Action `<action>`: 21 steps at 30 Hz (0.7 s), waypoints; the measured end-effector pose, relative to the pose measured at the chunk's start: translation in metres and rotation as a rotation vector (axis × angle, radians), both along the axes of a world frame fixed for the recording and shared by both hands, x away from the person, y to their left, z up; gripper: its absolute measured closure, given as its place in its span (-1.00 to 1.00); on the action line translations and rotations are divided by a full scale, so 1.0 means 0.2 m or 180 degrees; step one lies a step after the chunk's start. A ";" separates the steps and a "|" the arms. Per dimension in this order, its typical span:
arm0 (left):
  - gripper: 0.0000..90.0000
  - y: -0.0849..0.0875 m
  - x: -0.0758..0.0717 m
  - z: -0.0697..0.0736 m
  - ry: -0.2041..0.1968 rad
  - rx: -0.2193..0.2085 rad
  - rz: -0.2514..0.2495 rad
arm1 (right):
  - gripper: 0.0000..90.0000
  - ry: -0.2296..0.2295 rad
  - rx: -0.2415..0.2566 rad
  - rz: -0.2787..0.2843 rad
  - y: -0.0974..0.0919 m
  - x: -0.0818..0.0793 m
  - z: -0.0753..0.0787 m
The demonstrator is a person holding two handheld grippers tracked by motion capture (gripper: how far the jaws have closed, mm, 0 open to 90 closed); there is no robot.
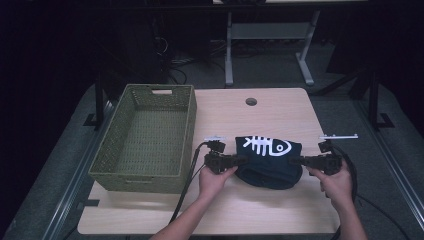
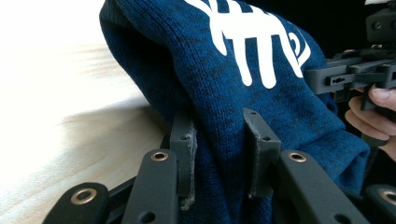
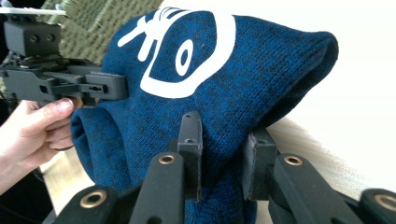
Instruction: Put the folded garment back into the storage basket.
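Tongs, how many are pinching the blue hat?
2. The left tongs pinch the blue hat on its left side; the right tongs pinch its right side.

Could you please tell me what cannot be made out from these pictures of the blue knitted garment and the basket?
- Dark blue knitted garment with the white fish-skeleton print: folded, so its type and underside stay hidden in every view.
- Left gripper and right gripper: fabric covers the inner faces of the fingers.
- Green woven basket: the near wall hides the front strip of its floor in the high view.
- Background above the light wooden table: too dark to read.
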State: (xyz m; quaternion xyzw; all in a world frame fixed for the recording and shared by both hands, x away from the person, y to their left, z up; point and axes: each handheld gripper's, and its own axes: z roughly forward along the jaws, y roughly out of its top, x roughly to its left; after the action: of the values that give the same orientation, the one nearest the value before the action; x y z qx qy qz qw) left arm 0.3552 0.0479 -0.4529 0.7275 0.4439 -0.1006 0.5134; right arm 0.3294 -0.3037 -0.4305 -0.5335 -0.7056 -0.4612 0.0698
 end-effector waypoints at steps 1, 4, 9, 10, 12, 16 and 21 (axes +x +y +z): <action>0.54 0.00 0.00 0.01 -0.0017 -0.0017 -0.0004 | 0.62 -0.0007 0.0001 -0.0006 0.00 0.00 0.01; 0.54 0.00 -0.01 0.04 -0.0054 -0.0039 -0.0053 | 0.62 -0.0047 0.0036 -0.0006 -0.01 -0.02 0.05; 0.54 0.00 -0.03 0.10 -0.0118 -0.0088 -0.0079 | 0.62 -0.0088 0.0091 -0.0005 -0.03 -0.05 0.09; 0.54 0.00 -0.03 0.11 -0.0128 -0.0073 -0.0103 | 0.62 -0.0098 0.0107 -0.0005 -0.03 -0.05 0.10; 0.54 0.00 -0.03 0.12 -0.0115 -0.0123 -0.0110 | 0.62 -0.0109 0.0121 -0.0002 -0.03 -0.06 0.12; 0.54 0.01 -0.04 0.15 -0.0161 -0.0119 -0.0132 | 0.61 -0.0181 0.0126 0.0004 -0.03 -0.07 0.15; 0.54 0.02 -0.05 0.22 -0.0223 -0.0139 -0.0128 | 0.61 -0.0282 0.0144 -0.0018 -0.03 -0.09 0.18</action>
State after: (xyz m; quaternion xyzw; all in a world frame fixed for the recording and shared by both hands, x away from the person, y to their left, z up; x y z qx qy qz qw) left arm 0.3443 0.0511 -0.4095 0.7279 0.4087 -0.0951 0.5422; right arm 0.3121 -0.3104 -0.3936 -0.5128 -0.6958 -0.5004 0.0494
